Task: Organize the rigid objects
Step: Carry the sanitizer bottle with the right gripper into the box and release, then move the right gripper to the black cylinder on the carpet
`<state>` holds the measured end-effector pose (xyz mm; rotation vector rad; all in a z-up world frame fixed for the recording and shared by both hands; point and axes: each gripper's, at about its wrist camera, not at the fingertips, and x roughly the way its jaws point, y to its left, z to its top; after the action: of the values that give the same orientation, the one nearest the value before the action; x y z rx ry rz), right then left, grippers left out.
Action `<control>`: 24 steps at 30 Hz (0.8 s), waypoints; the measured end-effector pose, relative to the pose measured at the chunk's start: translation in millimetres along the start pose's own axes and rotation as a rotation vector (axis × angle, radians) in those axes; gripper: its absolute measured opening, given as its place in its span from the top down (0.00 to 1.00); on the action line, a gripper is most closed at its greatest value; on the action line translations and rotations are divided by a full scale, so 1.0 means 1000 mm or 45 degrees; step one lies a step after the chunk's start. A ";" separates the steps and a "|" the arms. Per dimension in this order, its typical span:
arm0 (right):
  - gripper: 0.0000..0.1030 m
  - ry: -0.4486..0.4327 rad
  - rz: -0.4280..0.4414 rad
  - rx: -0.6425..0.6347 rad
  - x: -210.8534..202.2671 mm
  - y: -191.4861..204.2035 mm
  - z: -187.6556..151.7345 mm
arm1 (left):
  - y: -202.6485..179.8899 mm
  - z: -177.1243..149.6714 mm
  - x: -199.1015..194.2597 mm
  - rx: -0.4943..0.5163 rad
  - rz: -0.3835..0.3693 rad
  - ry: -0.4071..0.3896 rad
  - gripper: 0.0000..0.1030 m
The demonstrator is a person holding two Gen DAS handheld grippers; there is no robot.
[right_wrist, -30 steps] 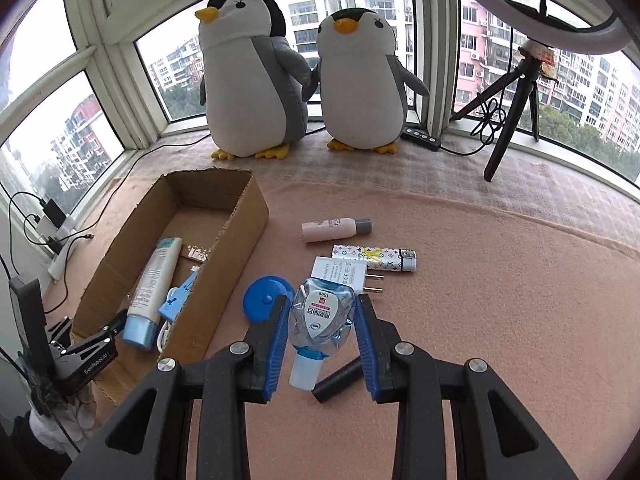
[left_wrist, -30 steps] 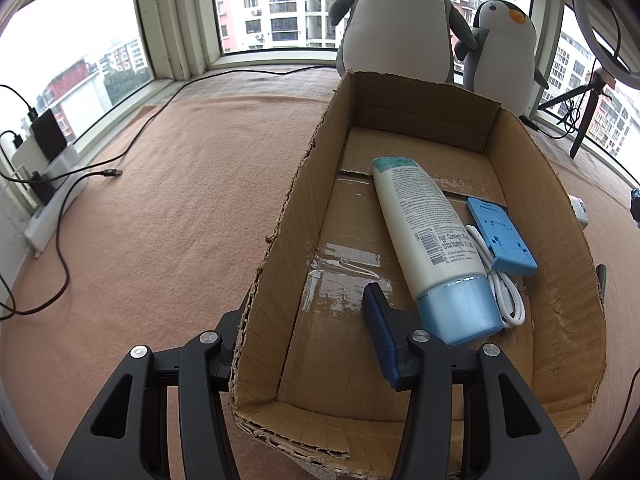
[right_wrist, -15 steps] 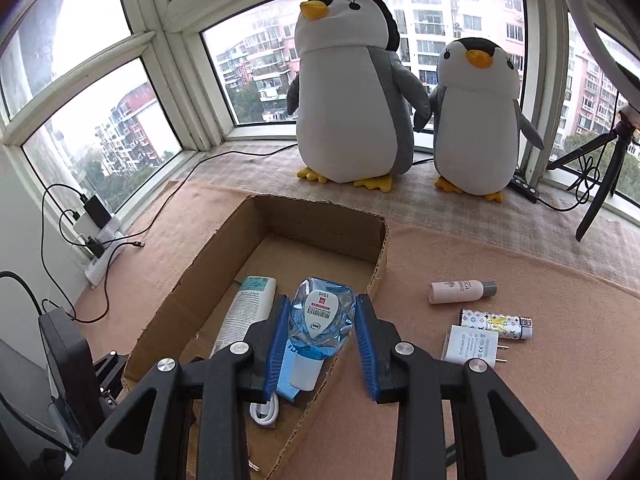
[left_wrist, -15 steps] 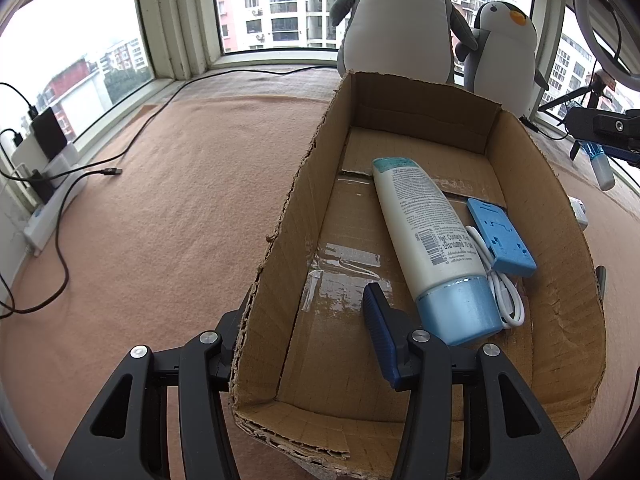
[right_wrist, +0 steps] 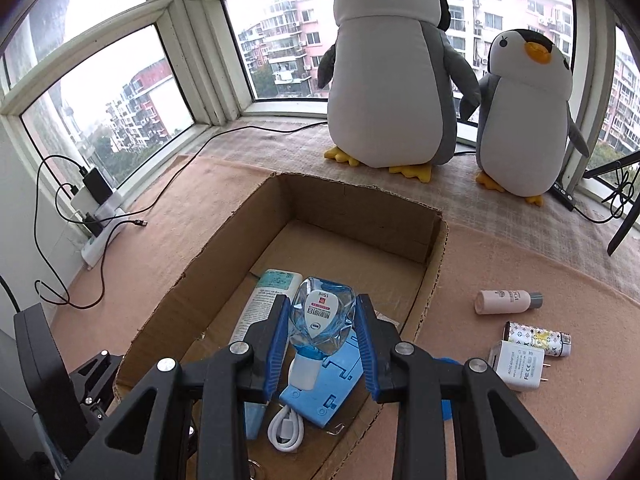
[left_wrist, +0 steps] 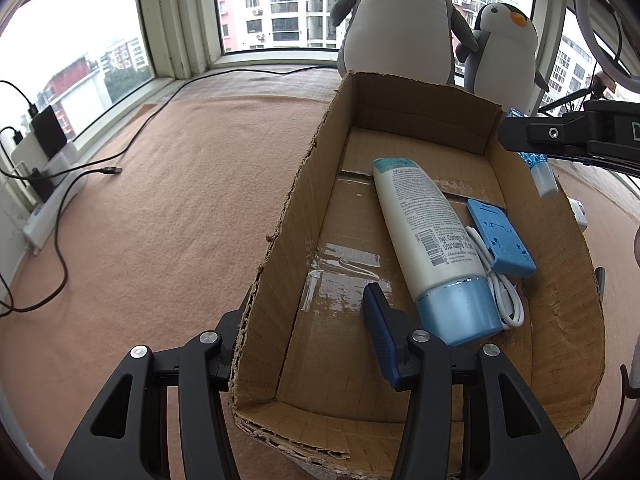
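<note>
Above the cardboard box (right_wrist: 352, 216), the right gripper (right_wrist: 322, 346) is pinching a small blue bottle (right_wrist: 320, 320); the left gripper (left_wrist: 308, 336), jaws spread, is straddling the box wall.

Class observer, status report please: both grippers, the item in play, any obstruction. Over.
Left gripper straddles cardboard box wall. Right gripper shut on small clear bottle, above the box. Blue holder directly below.
</note>
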<state>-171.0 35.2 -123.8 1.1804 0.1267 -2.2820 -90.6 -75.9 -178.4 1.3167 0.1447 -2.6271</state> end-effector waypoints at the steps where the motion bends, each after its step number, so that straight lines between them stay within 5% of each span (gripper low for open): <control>1: 0.71 -0.001 0.002 -0.006 0.000 0.001 0.000 | 0.000 0.000 0.000 0.000 0.000 0.000 0.52; 6: 0.70 -0.018 0.022 -0.025 -0.002 0.005 0.001 | 0.001 0.000 0.000 0.000 0.000 0.000 0.52; 10: 0.28 -0.065 0.040 -0.021 -0.008 0.005 0.001 | 0.001 0.000 0.000 0.000 -0.001 0.000 0.52; 11: 0.24 -0.082 0.033 -0.025 -0.010 0.006 0.001 | 0.000 0.000 0.000 0.000 0.000 -0.001 0.52; 24: 0.23 -0.075 0.021 -0.006 -0.019 -0.001 -0.002 | 0.001 -0.001 0.000 0.000 0.000 -0.001 0.52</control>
<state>-161.3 45.2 -110.2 1.1061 0.0997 -2.2980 -89.9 -76.7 -178.7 1.3156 0.1447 -2.6278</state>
